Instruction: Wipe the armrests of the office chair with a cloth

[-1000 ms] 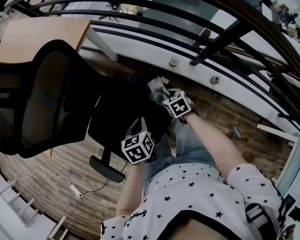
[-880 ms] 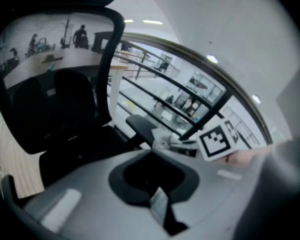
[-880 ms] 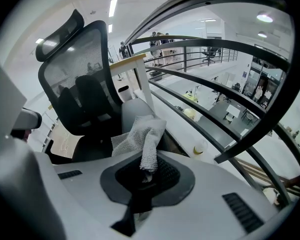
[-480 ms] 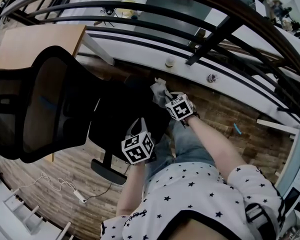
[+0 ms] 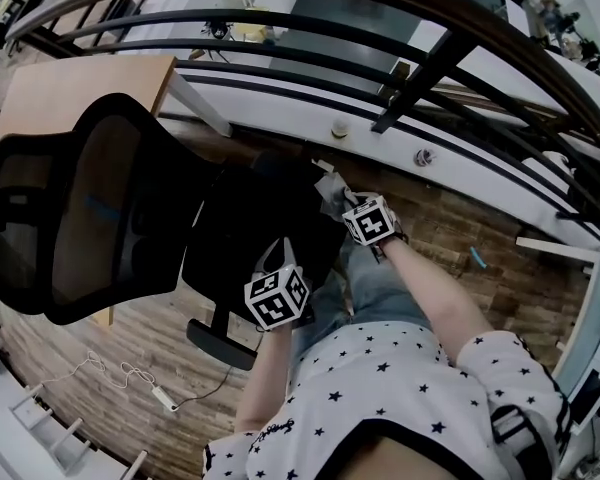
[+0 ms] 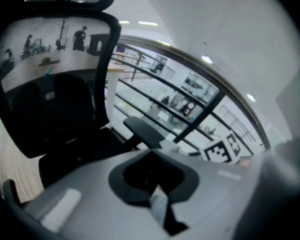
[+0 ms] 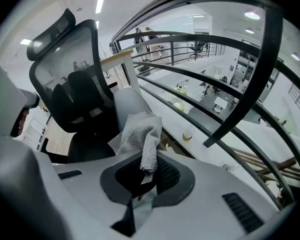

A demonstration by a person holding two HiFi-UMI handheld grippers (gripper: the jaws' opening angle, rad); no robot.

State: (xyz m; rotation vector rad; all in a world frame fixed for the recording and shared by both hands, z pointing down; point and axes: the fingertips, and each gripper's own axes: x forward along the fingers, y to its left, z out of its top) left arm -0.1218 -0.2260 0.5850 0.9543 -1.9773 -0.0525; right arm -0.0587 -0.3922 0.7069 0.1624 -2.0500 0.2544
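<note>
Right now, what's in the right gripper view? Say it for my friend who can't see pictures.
The right claw pinches a crumpled grey cloth just in front of a grey armrest. Behind stands a black mesh office chair, with dark curved railings to the right.

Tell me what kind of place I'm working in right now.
Probably an open-plan office, on an upper level: a black mesh office chair, a wood-topped desk behind it, and a curved dark railing that overlooks a lower floor with what look like more workstations.
</note>
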